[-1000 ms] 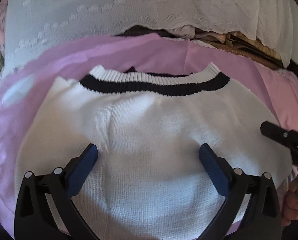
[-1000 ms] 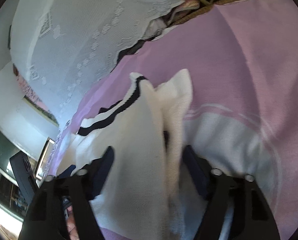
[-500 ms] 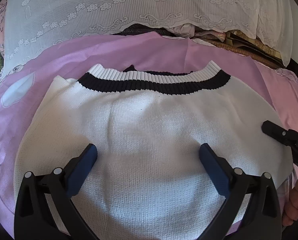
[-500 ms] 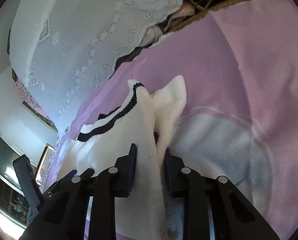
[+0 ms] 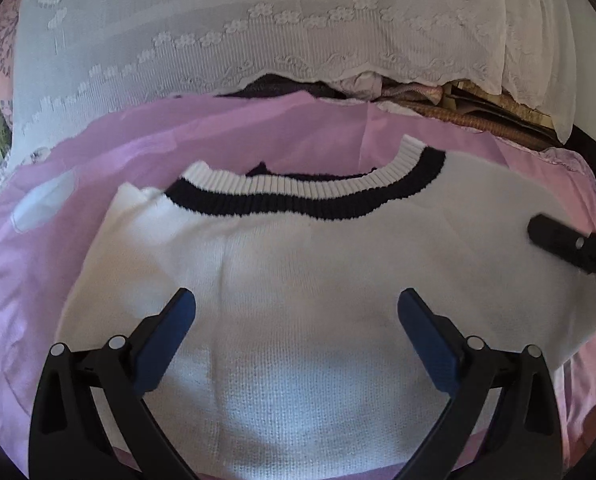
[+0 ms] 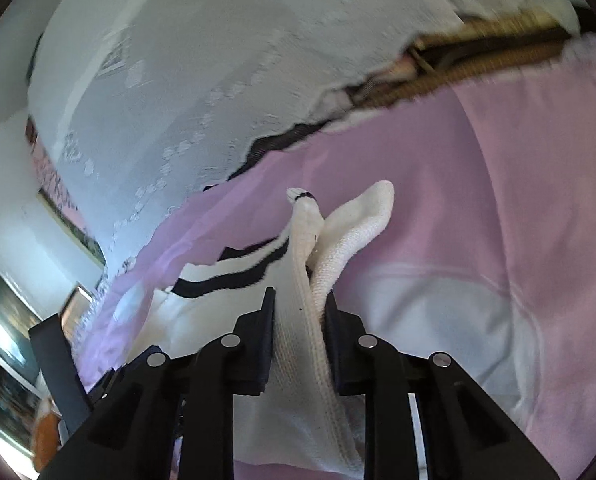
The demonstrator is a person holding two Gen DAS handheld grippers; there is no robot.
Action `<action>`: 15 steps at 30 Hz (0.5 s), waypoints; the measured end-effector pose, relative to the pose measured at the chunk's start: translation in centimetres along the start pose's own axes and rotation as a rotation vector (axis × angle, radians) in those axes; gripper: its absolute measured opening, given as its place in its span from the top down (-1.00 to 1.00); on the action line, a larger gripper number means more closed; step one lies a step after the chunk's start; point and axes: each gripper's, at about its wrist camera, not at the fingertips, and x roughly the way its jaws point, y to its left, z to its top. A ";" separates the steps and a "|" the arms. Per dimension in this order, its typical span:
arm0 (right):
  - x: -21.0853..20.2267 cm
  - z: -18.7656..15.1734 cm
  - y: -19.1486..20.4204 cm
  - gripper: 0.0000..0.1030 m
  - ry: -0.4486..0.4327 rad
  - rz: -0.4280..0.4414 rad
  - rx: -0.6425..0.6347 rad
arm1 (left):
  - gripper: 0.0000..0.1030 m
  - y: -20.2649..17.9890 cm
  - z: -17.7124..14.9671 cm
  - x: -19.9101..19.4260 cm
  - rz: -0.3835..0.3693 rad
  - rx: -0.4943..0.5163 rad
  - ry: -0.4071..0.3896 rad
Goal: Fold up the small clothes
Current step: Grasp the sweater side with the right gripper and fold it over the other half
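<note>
Gripping: right gripper (image 6: 299, 316), jaws just closed, is pinching white knit sweater (image 5: 298, 280) edge, lower centre.
Left gripper (image 5: 296, 312): hovering wide, empty.
Surroundings: pink sheet (image 5: 78, 184); white lace cloth (image 5: 258, 20), top.

Bed covered with a pink sheet (image 5: 305, 140), white knit sweater (image 5: 298, 280) with a black-striped collar spread flat on it, white lace cloth (image 5: 258, 32) draped behind

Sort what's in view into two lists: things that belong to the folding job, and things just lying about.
Part of the job:
- white sweater, spread on the pink sheet
- right gripper, jaws just closed, pinching the sweater's edge
- left gripper, open over the sweater

Just lying about:
- white lace cloth behind
- dark clothes under the lace
</note>
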 end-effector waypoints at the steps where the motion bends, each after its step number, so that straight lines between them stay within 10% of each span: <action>1: -0.2 0.1 0.8 0.56 -0.008 0.000 -0.019 | -0.92 0.0 0.0 0.0 0.001 0.001 0.002; 15: 0.0 0.8 8.2 0.57 -0.032 -0.058 -0.141 | -0.92 4.4 1.2 0.1 0.005 -0.149 0.058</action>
